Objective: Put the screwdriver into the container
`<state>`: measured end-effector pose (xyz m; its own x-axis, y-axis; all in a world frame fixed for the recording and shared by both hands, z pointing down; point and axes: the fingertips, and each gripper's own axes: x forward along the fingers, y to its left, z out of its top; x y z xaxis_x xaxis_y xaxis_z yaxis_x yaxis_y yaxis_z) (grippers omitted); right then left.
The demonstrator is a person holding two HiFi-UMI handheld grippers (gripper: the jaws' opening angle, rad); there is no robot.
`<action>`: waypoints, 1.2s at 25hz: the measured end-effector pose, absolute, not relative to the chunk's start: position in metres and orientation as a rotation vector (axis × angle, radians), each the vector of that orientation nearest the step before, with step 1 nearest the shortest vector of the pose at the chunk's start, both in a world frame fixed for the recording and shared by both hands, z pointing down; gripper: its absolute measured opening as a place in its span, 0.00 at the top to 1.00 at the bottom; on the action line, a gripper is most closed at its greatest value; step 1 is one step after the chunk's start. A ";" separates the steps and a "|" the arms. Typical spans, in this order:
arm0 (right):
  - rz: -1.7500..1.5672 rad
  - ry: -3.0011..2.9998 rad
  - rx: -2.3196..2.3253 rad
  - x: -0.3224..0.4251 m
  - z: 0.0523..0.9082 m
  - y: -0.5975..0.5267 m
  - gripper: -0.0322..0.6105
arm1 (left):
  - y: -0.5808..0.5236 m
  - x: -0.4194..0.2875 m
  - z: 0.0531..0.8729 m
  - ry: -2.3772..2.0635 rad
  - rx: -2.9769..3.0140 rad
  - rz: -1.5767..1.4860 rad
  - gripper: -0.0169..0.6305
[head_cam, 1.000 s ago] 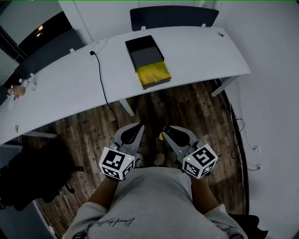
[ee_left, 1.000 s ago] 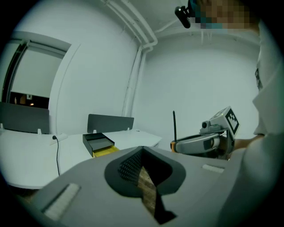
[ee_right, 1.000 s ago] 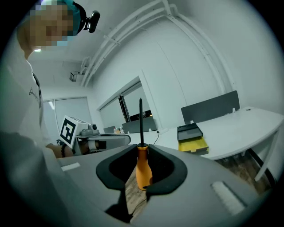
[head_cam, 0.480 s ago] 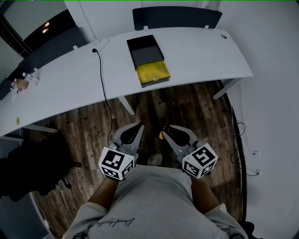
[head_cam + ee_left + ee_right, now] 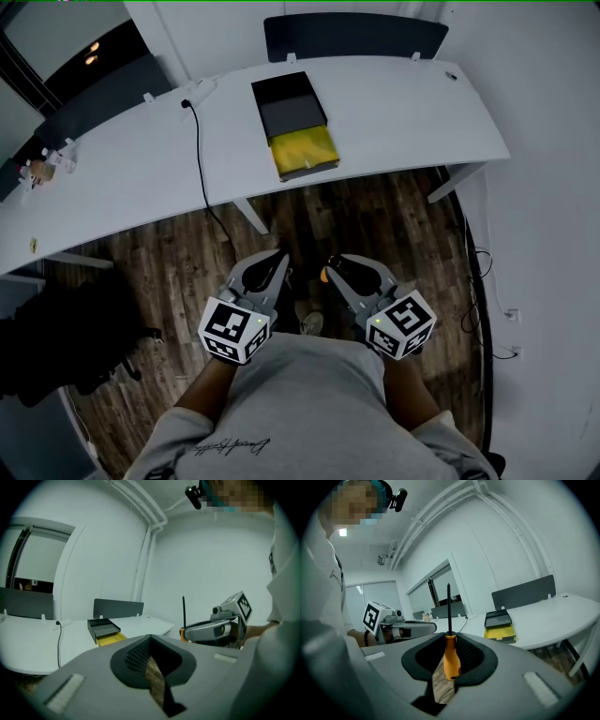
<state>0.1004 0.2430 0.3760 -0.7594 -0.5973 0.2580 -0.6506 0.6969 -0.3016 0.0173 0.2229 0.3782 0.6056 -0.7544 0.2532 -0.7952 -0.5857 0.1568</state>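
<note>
My right gripper (image 5: 330,269) (image 5: 449,637) is shut on the orange handle of a screwdriver (image 5: 451,660), held at waist height. Its black shaft points straight up out of the jaws. In the head view only a bit of the screwdriver's handle (image 5: 324,275) peeks out at the jaw tips. My left gripper (image 5: 277,262) (image 5: 150,641) is beside it, shut, with nothing between its jaws. The container (image 5: 295,122) (image 5: 499,625) (image 5: 104,631), a black box with a yellow drawer pulled out, sits on the white desk (image 5: 394,112), well ahead of both grippers.
A black cable (image 5: 202,159) runs across the desk and down to the wooden floor (image 5: 375,216). Small items (image 5: 42,169) stand at the desk's far left. Dark partition panels (image 5: 352,36) rise behind the desk. A white wall (image 5: 553,234) is on the right.
Both grippers keep the same pose, with the screwdriver still held. Only the head view has shifted slightly.
</note>
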 end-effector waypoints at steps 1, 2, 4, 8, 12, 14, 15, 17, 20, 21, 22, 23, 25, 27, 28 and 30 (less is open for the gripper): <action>0.577 -2.761 1.027 0.100 0.378 0.237 0.81 | 0.217 0.017 0.379 -1.267 2.580 0.231 0.97; 0.579 -2.759 1.030 0.100 0.379 0.231 0.81 | 0.210 0.016 0.380 -1.263 2.579 0.230 0.97; 0.583 -2.751 1.033 0.097 0.381 0.216 0.81 | 0.194 0.014 0.383 -1.257 2.574 0.231 0.97; 0.587 -2.729 1.043 0.094 0.388 0.178 0.81 | 0.154 0.010 0.388 -1.244 2.572 0.225 0.97; 0.587 -2.713 1.056 0.088 0.389 0.131 0.81 | 0.108 0.005 0.391 -1.219 2.580 0.225 0.97; 0.585 -2.712 1.065 0.083 0.387 0.106 0.81 | 0.083 0.003 0.389 -1.205 2.594 0.224 0.97; 0.582 -2.710 1.067 0.080 0.385 0.093 0.81 | 0.070 0.001 0.387 -1.200 2.600 0.222 0.97; 0.569 -2.704 1.063 0.072 0.380 0.070 0.81 | 0.047 -0.005 0.382 -1.196 2.608 0.213 0.97; 0.556 -2.704 1.069 0.059 0.376 0.040 0.81 | 0.016 -0.018 0.378 -1.199 2.612 0.208 0.97; 0.554 -2.704 1.069 0.055 0.375 0.030 0.81 | 0.007 -0.022 0.378 -1.197 2.614 0.210 0.97; 0.554 -2.705 1.072 0.051 0.374 0.021 0.81 | -0.002 -0.026 0.379 -1.192 2.616 0.214 0.97; 0.556 -2.707 1.077 0.046 0.374 0.013 0.81 | -0.010 -0.029 0.379 -1.186 2.619 0.217 0.97; 0.557 -2.708 1.080 0.038 0.376 -0.002 0.80 | -0.025 -0.036 0.379 -1.177 2.627 0.220 0.97; 0.552 -2.706 1.083 0.030 0.377 -0.017 0.80 | -0.040 -0.043 0.380 -1.174 2.630 0.219 0.97; 0.548 -2.707 1.085 0.027 0.376 -0.024 0.80 | -0.047 -0.047 0.380 -1.173 2.630 0.218 0.97; 0.538 -2.707 1.093 0.021 0.374 -0.035 0.80 | -0.058 -0.052 0.379 -1.170 2.632 0.219 0.97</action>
